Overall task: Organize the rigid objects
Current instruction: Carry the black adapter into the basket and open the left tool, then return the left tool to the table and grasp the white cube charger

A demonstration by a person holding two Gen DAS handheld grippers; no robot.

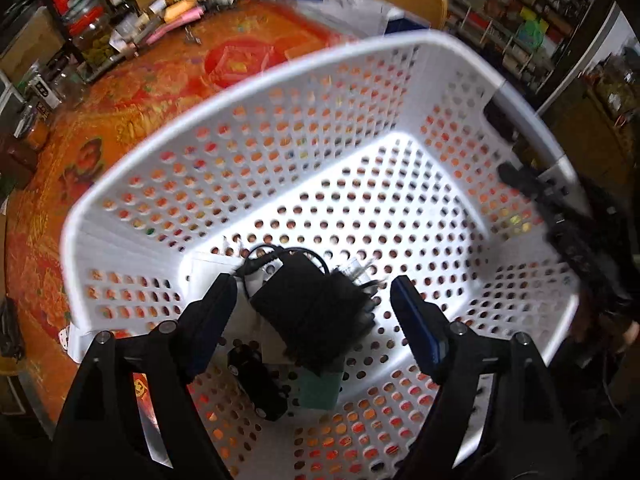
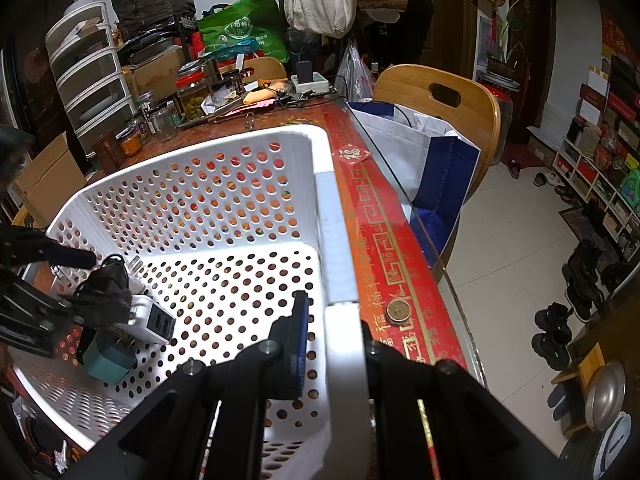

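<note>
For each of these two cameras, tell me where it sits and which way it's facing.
Left wrist: above the white basket, looking down at the black adapter between the open left gripper; the right gripper shows at the far rim.
Right wrist: at the basket's table-edge side, the right gripper straddling the rim, facing the wooden chair; the left gripper shows at left.
Shared: basket, adapter.

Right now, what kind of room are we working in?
Probably a cluttered home dining room: a table with a red cloth, wooden chairs, food jars, and shoes along the tiled floor.
</note>
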